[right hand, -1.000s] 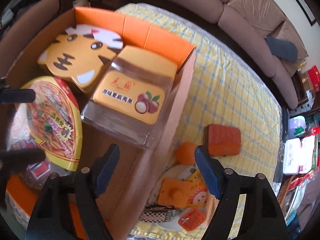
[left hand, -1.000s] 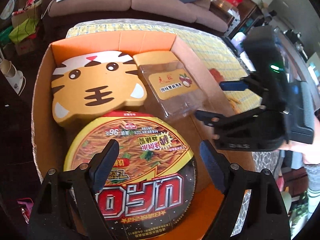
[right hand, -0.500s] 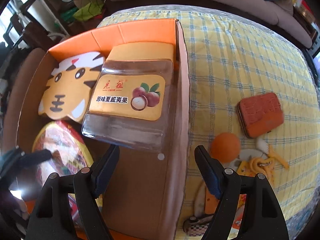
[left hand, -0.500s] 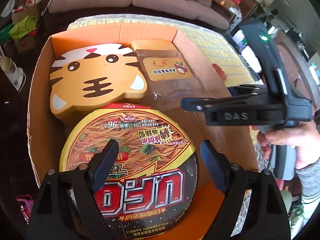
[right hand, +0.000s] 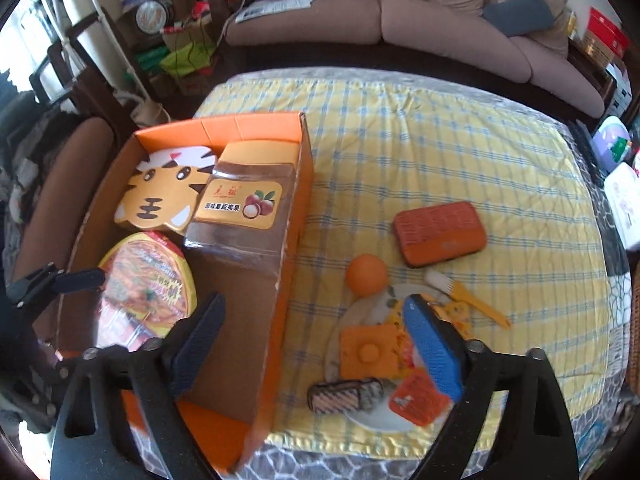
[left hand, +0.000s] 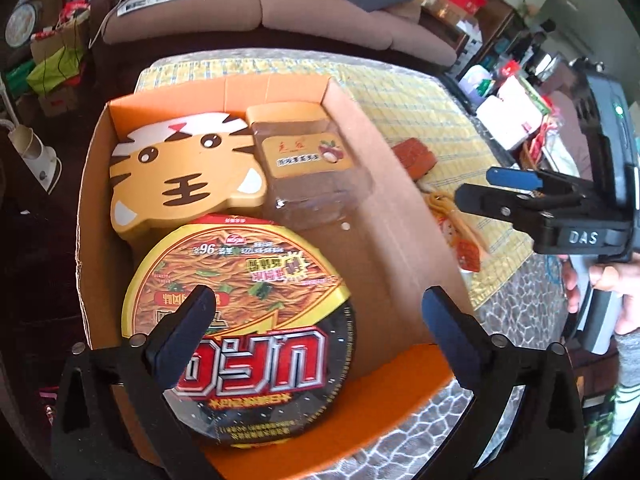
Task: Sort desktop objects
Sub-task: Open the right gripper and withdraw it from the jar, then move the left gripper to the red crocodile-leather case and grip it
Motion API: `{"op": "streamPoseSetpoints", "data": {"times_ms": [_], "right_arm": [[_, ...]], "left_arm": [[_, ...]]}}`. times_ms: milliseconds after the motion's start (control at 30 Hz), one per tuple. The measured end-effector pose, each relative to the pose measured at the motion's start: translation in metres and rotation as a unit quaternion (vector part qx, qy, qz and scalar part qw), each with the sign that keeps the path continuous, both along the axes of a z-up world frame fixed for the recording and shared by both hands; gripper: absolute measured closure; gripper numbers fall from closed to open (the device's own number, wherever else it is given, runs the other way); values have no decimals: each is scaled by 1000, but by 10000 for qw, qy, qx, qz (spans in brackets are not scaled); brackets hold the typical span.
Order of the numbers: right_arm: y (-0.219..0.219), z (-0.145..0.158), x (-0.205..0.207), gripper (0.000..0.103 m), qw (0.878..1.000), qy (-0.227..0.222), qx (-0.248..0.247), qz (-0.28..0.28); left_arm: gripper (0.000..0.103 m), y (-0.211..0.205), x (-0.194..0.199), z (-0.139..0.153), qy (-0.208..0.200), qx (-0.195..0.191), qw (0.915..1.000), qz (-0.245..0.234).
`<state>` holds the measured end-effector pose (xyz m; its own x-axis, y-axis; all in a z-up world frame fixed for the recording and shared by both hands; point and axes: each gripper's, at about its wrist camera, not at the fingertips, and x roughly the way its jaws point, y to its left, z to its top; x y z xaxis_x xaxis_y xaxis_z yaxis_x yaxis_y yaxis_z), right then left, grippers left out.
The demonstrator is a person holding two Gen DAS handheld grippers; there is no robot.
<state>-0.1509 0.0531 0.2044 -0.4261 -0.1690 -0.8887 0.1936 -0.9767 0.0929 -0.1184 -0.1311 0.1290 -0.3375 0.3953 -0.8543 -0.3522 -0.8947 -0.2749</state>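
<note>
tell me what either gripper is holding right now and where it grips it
Nothing is held. The left gripper hangs open over the noodle bowl, and the right gripper is open above the box wall.

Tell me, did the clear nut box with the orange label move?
Yes. The clear nut box sank down flat into the cardboard box. A second ago it stuck up tilted over the right wall; now it lies below that rim, beside the tiger.

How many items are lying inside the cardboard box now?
3. The tiger-shaped box lies at the far left, the clear nut jar at the far right, the noodle bowl nearest. Smaller items underneath may be hidden.
</note>
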Motion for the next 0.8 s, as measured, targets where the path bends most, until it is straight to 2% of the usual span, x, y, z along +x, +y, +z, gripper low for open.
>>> {"op": "streamPoseSetpoints", "data": {"times_ms": [67, 133, 467, 700, 800], "right_arm": [[9, 7, 5, 6, 9999, 99, -123, 8], [20, 12, 14, 1, 9995, 112, -298, -54], [82, 19, 47, 0, 9970, 282, -530, -494], [143, 13, 63, 0, 9907, 462, -740, -1046], [162, 3, 67, 0, 9883, 597, -644, -1250]], "left_arm": [[0, 4, 4, 6, 67, -26, 10000, -10], [0, 12, 9, 11, 118, -30, 9999, -17], [0, 63, 19, 22, 203, -91, 9994, -263], [0, 117, 5, 19, 318, -430, 9973, -496], [0, 139, -9, 14, 291, -557, 9965, -557]]}}
